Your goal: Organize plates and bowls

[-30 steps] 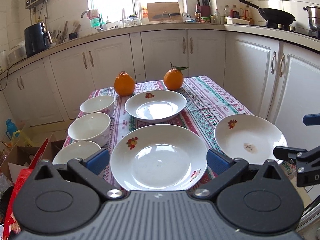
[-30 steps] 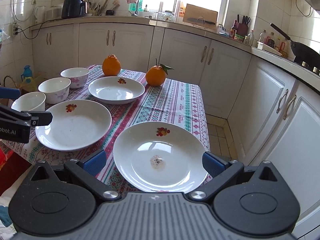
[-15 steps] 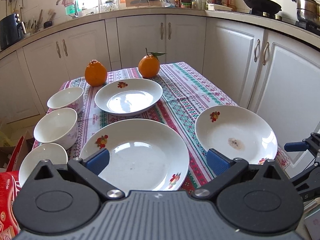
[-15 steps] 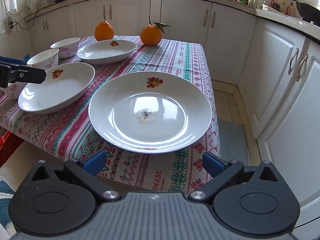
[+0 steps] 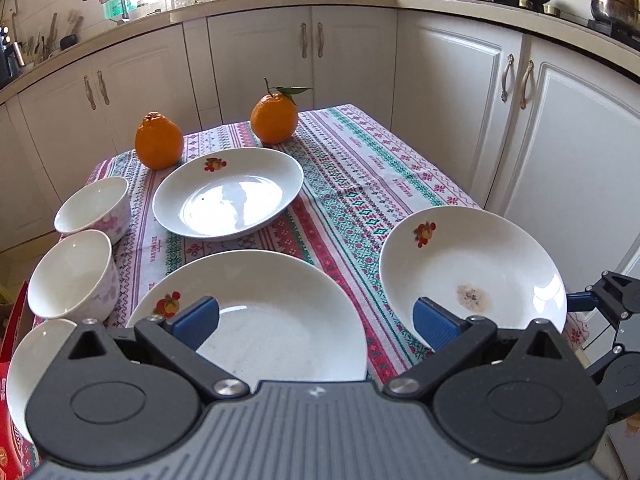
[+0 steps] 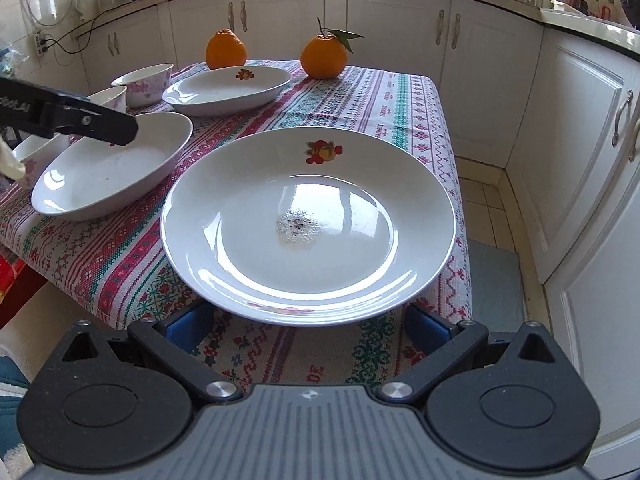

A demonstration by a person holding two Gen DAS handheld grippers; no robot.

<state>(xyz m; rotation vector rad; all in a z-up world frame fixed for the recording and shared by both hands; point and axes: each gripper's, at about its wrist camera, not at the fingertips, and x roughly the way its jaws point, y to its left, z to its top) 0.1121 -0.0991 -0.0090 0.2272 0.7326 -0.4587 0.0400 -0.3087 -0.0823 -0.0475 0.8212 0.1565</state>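
Note:
Three white plates with fruit motifs lie on the patterned tablecloth point(image 5: 360, 184). My left gripper point(image 5: 316, 320) is open over the near edge of the front plate point(image 5: 272, 292), one blue pad on each side. The stained plate point(image 5: 472, 264) lies to its right, and the far plate point(image 5: 228, 196) behind. Three white bowls point(image 5: 96, 208) point(image 5: 74, 276) point(image 5: 24, 360) line the left edge. In the right wrist view, my right gripper point(image 6: 308, 326) is open, its pads low at the table edge, flanking the near rim of the stained plate point(image 6: 308, 220). The left gripper's finger point(image 6: 80, 120) reaches over the front plate point(image 6: 112, 172).
Two oranges point(image 5: 159, 144) point(image 5: 274, 118) stand at the back of the table. White kitchen cabinets point(image 5: 452, 92) run behind and along the right, close to the table's right edge. A red box point(image 5: 10, 360) sits on the floor at the left.
Both grippers have moved forward and lower. The left one now reaches over the front plate's near rim. The right one has dropped to the table edge at the stained plate's rim.

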